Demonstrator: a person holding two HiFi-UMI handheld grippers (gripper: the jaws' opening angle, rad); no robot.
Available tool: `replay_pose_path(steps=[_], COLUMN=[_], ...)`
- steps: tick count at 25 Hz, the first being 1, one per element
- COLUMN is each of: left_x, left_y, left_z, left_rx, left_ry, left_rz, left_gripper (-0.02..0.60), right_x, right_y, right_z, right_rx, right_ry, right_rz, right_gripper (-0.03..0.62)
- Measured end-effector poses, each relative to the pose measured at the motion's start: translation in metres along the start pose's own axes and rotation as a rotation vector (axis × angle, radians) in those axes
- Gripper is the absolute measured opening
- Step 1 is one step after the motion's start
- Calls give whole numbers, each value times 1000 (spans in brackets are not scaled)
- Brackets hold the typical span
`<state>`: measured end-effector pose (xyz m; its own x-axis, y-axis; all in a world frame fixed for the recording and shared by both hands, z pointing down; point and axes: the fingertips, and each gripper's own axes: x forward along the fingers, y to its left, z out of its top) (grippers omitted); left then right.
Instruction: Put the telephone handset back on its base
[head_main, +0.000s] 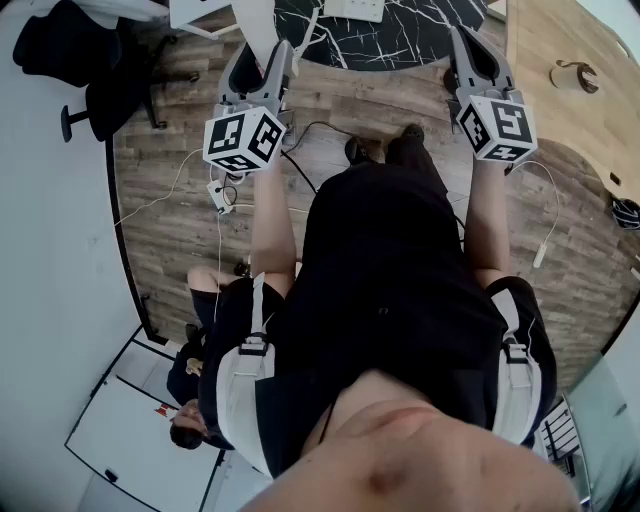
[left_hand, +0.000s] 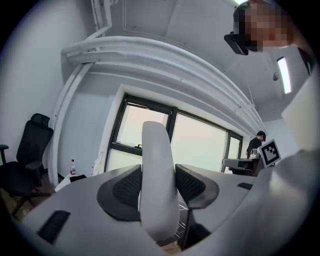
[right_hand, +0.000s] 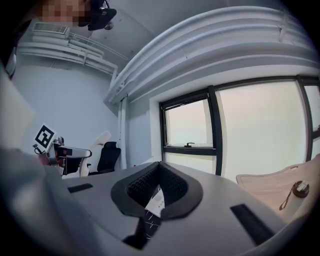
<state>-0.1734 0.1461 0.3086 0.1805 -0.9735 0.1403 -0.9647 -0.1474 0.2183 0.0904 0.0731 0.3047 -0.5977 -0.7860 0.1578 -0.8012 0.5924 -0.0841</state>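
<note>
A white telephone handset (left_hand: 159, 180) stands upright between the dark pads of my left gripper (left_hand: 159, 189), which is shut on it. In the head view the left gripper (head_main: 262, 50) reaches toward the black marble table (head_main: 400, 40), and the handset (head_main: 257, 25) shows as a white shape past its fingers. My right gripper (head_main: 478, 48) is held level to the right, its pads meeting at the tips with nothing between them (right_hand: 159, 172). A white object (head_main: 355, 8) lies on the marble table at the frame's top edge; whether it is the telephone's base I cannot tell.
A pale wooden table (head_main: 560, 40) with a small looped item (head_main: 572, 75) stands at the right. A black office chair (head_main: 90, 60) is at the far left. White cables (head_main: 225, 190) trail over the wood floor. Another person (head_main: 200, 390) crouches at the lower left.
</note>
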Motion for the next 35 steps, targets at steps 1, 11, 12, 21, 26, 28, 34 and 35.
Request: replay_pose_path(steps=[1, 11, 12, 21, 26, 28, 34, 35], left_x=[-1, -12, -12, -17, -7, -4, 22, 29], left_y=[-2, -12, -14, -20, -19, -18, -9, -7], left_z=[0, -3, -5, -21, -31, -33, -36, -38], left_rx=[-1, 2, 1, -17, -27, -30, -41, -46], left_ry=[0, 13, 16, 37, 63, 71, 95, 105], left_rz=[0, -20, -25, -60, -57, -55, -37, -34], left_gripper=[222, 224, 224, 224, 224, 224, 224, 224], right_x=[-2, -18, -20, -31, -28, -21, 14, 21], right_y=[1, 16, 15, 20, 15, 13, 4, 1], right_z=[0, -2, -3, -6, -14, -16, -12, -11], right_rx=[1, 9, 21, 32, 42, 47, 55, 59], right_ry=[0, 2, -7, -22, 0, 8, 5, 4], right_rz=[1, 17, 6, -8, 7, 14, 54, 58], right_gripper=[30, 31, 31, 31, 31, 31, 31, 31])
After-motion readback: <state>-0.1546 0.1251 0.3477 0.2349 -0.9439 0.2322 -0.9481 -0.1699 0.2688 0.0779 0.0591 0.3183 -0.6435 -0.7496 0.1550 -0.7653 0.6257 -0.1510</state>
